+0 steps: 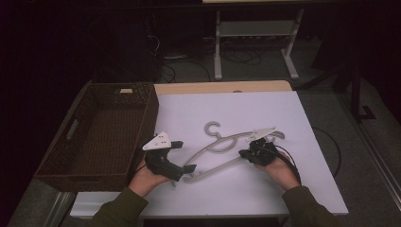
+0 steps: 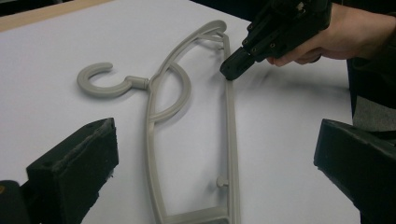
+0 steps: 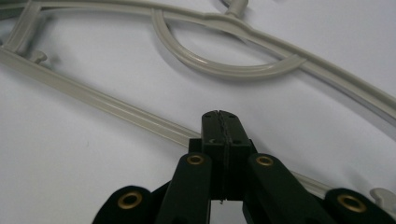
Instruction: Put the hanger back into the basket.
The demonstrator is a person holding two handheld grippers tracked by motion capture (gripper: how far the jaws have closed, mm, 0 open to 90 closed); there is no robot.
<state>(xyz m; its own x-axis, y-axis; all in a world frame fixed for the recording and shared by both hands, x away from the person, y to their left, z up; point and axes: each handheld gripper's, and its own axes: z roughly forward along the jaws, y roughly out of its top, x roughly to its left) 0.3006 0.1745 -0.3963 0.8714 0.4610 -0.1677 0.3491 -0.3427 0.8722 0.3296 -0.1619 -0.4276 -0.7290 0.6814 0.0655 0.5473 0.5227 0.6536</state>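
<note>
Lying between your grippers: grey hanger (image 1: 222, 149); basket (image 1: 101, 135) beyond left gripper (image 1: 185, 169). Left jaws spread wide, released. Right gripper (image 3: 219, 122) clenched, tip pressing hanger's lower bar.

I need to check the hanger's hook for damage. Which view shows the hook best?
The left gripper view: the hook of the hanger lies whole, close and unobstructed on the white sheet. The high view shows it small and distant. The right gripper view catches just its stem at the top edge.
</note>
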